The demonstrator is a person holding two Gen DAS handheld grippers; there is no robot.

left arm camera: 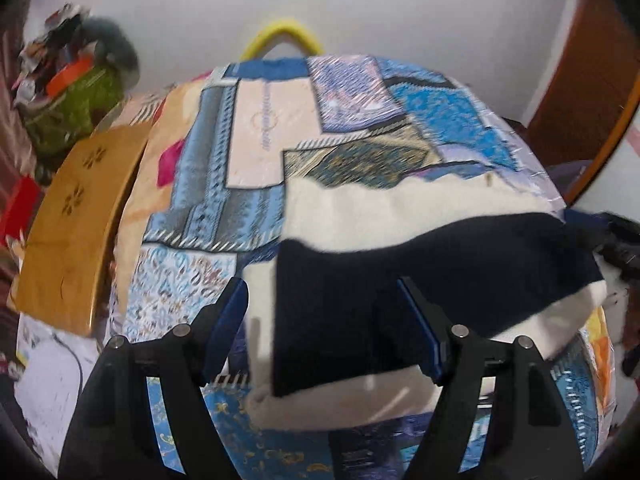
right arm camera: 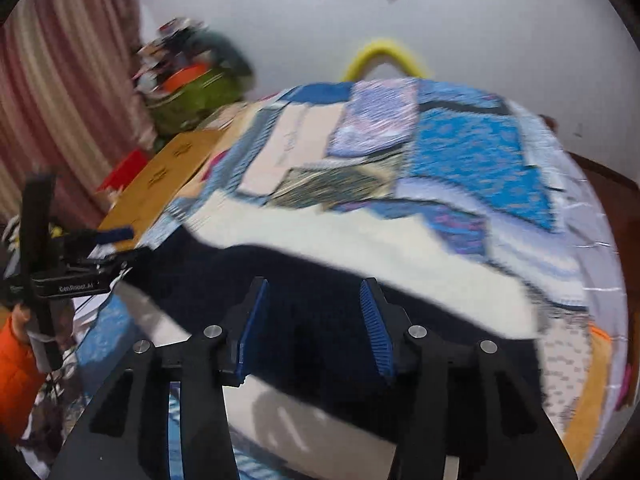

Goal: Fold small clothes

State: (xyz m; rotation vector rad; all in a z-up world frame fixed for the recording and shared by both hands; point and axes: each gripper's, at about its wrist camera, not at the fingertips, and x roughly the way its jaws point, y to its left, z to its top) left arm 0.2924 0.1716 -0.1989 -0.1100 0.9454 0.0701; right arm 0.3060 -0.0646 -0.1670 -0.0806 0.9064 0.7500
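A dark garment [left arm camera: 400, 280] lies across a white cloth [left arm camera: 360, 204] on the patchwork bed [left arm camera: 256, 128]. Both the left gripper [left arm camera: 324, 320] and the right gripper [right arm camera: 312, 320] hover over it, jaws spread, pinching nothing. Only the right view shows the left gripper from outside [right arm camera: 76, 272], at the garment's left end, and a striped curtain [right arm camera: 72, 80].
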